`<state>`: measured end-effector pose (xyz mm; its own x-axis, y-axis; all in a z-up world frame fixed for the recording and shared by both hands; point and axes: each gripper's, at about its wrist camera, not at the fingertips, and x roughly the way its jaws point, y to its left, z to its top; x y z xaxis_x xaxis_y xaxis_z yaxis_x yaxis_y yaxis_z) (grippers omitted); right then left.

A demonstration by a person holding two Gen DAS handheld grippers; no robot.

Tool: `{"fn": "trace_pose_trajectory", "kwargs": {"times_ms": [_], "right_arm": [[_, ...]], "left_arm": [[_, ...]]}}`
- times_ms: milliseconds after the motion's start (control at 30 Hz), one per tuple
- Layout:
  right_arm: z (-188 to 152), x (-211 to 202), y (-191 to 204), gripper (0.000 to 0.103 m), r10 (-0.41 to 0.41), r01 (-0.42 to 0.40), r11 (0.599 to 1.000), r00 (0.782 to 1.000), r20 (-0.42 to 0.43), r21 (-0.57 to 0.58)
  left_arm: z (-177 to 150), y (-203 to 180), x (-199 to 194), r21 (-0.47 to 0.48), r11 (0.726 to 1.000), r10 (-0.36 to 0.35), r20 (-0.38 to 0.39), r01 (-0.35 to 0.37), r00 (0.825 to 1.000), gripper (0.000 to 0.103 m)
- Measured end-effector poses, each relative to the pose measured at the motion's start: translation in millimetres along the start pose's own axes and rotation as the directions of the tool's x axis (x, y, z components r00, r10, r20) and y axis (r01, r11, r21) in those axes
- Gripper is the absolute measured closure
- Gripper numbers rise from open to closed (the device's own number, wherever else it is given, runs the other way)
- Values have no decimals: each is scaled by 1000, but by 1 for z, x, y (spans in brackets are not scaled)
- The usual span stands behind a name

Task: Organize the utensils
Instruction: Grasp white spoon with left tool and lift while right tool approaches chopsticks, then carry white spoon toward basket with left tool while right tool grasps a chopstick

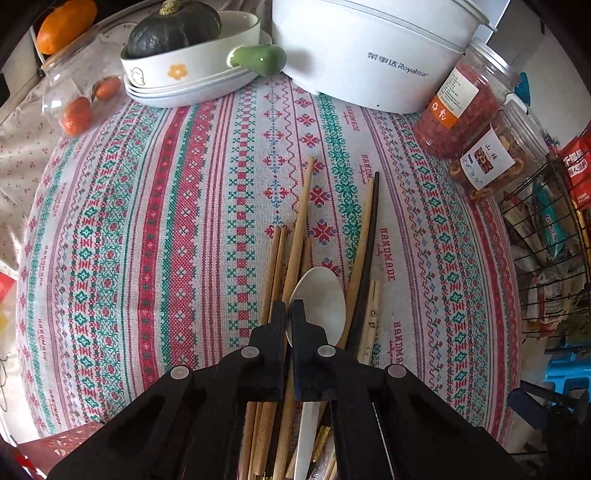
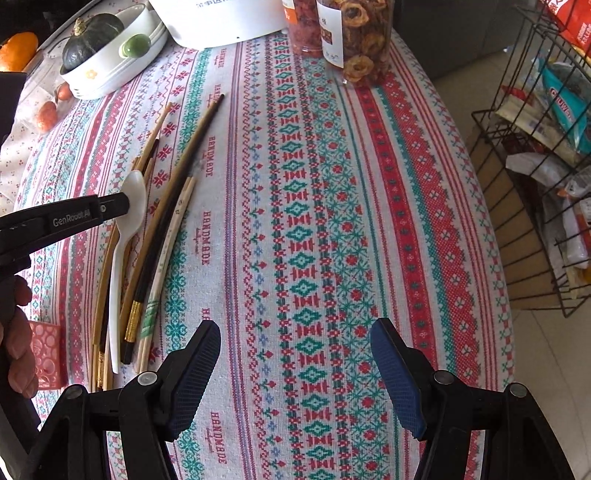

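Note:
A white ceramic spoon (image 1: 323, 299) lies on a pile of wooden and dark chopsticks (image 1: 301, 218) on the patterned tablecloth. My left gripper (image 1: 289, 308) is shut on the left rim of the spoon's bowl. In the right wrist view the spoon (image 2: 127, 210) and chopsticks (image 2: 166, 206) lie at the left, with my left gripper (image 2: 123, 205) reaching in from the left onto the spoon bowl. My right gripper (image 2: 295, 347) is open and empty, above bare cloth to the right of the pile.
A white bowl with a dark squash (image 1: 173, 29), stacked plates, a white Royalstar cooker (image 1: 376, 48) and two jars of dried fruit (image 1: 469, 110) stand at the table's far side. A wire rack with snack packets (image 2: 535, 147) stands off the right edge. A pink holder (image 2: 46, 354) sits near left.

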<state>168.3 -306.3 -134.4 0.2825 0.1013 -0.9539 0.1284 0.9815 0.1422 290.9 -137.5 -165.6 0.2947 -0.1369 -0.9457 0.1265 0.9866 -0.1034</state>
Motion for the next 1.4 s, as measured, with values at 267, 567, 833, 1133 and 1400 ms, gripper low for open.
{"fn": "trace_pose_trajectory", "kwargs": {"times_ms": [267, 567, 833, 1133, 1400], "right_arm": [[2, -5, 1, 31, -2, 2, 1000, 1000, 17, 15], [9, -2, 22, 31, 53, -53, 998, 998, 20, 29], [21, 20, 52, 39, 86, -86, 996, 996, 3, 15], [39, 54, 69, 66, 77, -77, 997, 997, -17, 6], [43, 67, 91, 94, 14, -12, 996, 1000, 24, -91]], "left_arm": [[-18, -10, -53, 78, 996, -45, 104, 37, 994, 103], [-67, 7, -147, 164, 983, -123, 254, 82, 959, 103], [-109, 58, -199, 147, 980, -175, 328, 132, 928, 103], [-134, 113, -217, 113, 986, -159, 412, 122, 897, 103], [-133, 135, -219, 84, 985, -173, 435, 151, 884, 103]]}}
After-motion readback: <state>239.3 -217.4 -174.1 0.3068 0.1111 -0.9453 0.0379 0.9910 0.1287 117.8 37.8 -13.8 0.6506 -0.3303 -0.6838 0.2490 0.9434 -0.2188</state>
